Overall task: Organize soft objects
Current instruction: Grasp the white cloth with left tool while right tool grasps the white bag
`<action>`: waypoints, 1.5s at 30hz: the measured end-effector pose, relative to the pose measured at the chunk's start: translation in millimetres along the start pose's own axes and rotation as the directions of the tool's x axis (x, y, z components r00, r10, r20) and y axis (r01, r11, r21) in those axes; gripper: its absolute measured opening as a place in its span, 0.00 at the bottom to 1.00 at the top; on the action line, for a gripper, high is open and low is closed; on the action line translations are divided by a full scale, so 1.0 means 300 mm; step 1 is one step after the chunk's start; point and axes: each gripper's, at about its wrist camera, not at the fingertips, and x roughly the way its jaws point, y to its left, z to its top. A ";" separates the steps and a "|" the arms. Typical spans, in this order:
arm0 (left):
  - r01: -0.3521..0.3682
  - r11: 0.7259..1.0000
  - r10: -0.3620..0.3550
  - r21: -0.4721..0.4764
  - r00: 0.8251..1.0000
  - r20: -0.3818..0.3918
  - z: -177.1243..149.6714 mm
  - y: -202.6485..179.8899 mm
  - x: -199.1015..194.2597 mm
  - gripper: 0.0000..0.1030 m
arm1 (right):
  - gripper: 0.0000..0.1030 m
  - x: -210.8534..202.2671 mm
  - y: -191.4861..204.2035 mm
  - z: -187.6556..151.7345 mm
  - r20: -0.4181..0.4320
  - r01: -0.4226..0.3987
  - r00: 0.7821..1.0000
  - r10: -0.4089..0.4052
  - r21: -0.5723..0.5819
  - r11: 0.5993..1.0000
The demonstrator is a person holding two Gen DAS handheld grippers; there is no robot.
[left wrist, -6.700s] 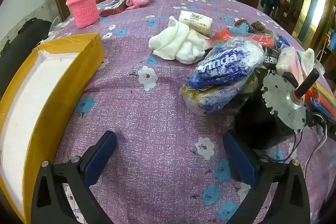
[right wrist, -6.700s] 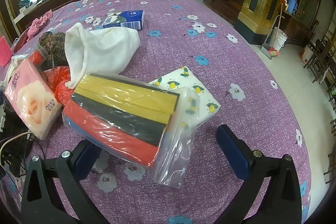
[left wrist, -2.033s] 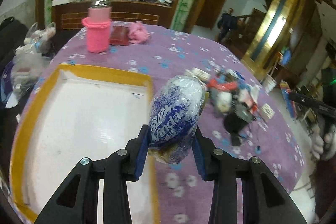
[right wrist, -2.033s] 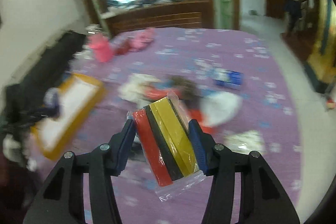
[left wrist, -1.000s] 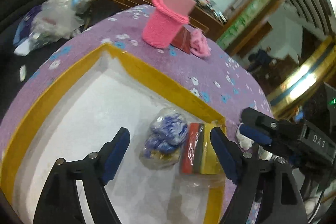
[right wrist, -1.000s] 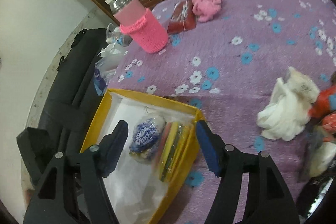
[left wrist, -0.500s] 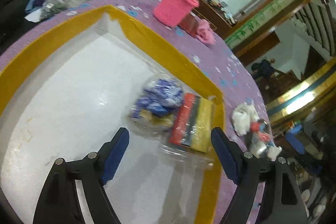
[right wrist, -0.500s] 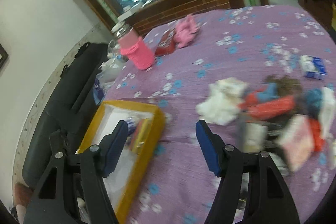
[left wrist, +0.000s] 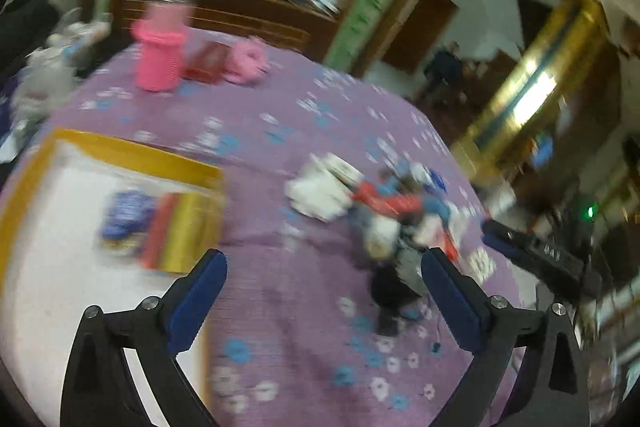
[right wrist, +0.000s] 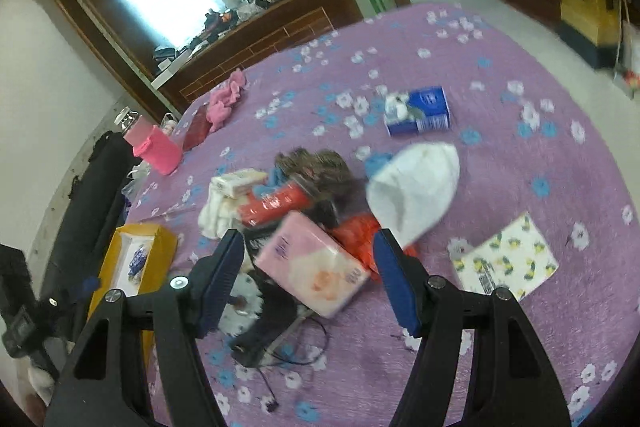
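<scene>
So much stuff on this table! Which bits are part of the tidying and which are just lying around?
Part of the job:
yellow box
pink tissue pack
white cloth
blue tissue box

Just lying about:
pink-sleeved bottle
black motor with wires

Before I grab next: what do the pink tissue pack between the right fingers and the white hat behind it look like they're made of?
Pink tissue pack: apparently thin glossy plastic film over soft paper; printed wrapper, slight sheen, pillowy block shape. White hat: probably soft matte knit or fleece, judging by its slumped, rounded shape without shine; blur hides the weave. The right gripper is open above the pack.
</scene>
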 end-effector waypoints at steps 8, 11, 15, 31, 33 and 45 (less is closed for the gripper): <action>0.032 0.986 -0.010 0.162 0.990 -0.138 -0.063 -0.217 0.310 0.94 | 0.64 -0.007 -0.090 -0.014 0.035 -0.047 0.998 0.046 0.011 0.999; 0.008 0.981 0.028 0.196 0.983 -0.183 -0.086 -0.266 0.410 0.94 | 0.64 -0.061 -0.157 0.012 0.074 -0.042 0.997 0.038 0.049 0.998; -0.054 0.981 0.083 0.184 0.985 -0.153 -0.002 -0.248 0.455 0.94 | 0.64 -0.089 -0.236 0.029 0.095 0.029 0.995 -0.036 0.070 0.997; -0.204 0.929 0.274 0.308 0.940 -0.205 0.217 -0.149 0.903 0.45 | 0.64 -0.035 -0.350 0.002 0.116 -0.023 0.993 0.007 0.133 0.991; -0.225 0.921 0.299 0.318 0.931 -0.209 0.208 -0.153 0.930 0.30 | 0.64 -0.028 -0.362 -0.001 0.107 -0.031 0.994 0.015 0.147 0.989; -0.115 0.971 0.141 0.208 0.983 -0.113 0.185 -0.119 0.638 0.19 | 0.64 -0.106 -0.417 -0.007 0.117 -0.006 0.993 -0.024 0.249 0.969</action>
